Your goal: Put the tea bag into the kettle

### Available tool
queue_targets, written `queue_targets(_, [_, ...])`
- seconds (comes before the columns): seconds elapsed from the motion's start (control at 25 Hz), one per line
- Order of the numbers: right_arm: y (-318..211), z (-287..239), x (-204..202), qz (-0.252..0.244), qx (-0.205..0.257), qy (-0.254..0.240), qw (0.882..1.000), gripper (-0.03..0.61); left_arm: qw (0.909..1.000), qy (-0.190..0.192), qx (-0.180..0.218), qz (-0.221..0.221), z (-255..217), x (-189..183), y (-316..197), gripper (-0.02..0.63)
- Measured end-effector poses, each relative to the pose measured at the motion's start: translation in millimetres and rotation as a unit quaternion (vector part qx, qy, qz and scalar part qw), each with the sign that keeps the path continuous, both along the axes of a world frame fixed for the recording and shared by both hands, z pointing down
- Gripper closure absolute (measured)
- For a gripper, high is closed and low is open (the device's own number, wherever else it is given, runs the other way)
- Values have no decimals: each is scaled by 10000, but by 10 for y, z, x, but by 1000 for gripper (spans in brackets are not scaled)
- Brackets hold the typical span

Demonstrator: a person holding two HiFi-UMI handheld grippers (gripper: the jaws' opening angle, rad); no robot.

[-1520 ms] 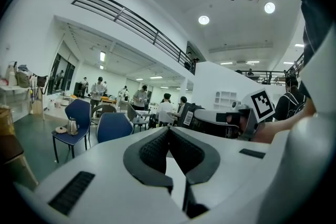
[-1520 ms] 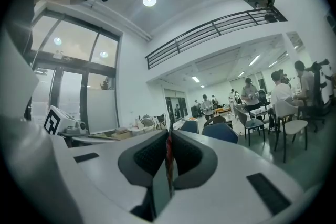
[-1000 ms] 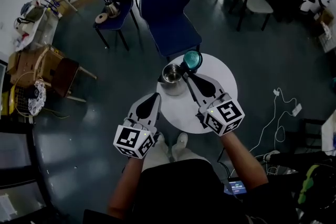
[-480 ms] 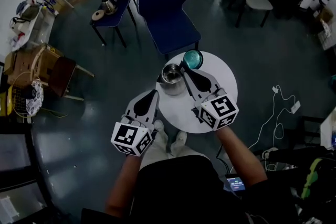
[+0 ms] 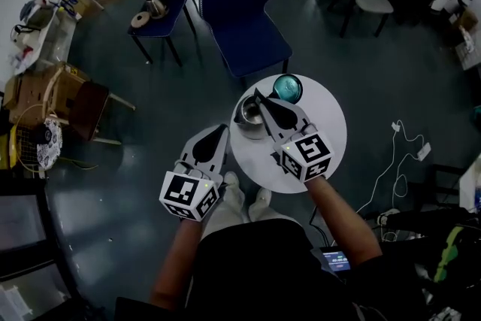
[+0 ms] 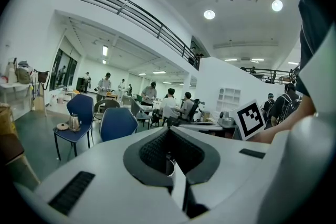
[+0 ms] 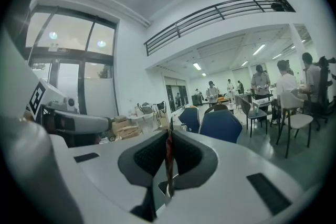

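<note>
Tea bag (image 7: 168,157) is sitting edge-on between the jaws of the right gripper (image 5: 258,95), which are clamping it as a thin reddish strip. We are holding the jaw tips over the rim of the open kettle (image 5: 245,114) on the round table (image 5: 325,120). The left gripper (image 5: 222,130) is hanging beside the table, jaws together on nothing.
</note>
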State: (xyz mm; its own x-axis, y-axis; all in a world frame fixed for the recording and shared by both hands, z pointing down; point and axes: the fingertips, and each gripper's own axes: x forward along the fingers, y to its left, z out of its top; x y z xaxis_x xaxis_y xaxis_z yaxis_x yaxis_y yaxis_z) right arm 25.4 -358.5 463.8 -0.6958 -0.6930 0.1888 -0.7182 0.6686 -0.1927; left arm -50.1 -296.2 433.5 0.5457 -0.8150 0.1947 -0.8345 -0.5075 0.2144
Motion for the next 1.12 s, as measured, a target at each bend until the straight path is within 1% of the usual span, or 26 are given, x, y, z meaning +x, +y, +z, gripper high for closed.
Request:
queue_targets(0.32, [-228,402,-202,24,-164,308,9994,543,9999,18,-122,77,81,-228,-243,598])
queue_targets(0.48, [-323,634,-235,55,-148,415,9990,543,9997,9,-223,83,198,-305,-326,598])
queue_targets(0.72, [-467,877,-338,53,-165,495,9986,543,9993,-24,-378,57,352,-452,-443,598])
queue_targets(0.88, [-538,1059,-347,67,-279,575,9979,543,9990,-70,-447,41,415,-511,-509,598])
queue_targets(1.12, [-585,1142,-372,79,-308,533,9981,543,9986,-105,-510,36,474,-547,-567,598])
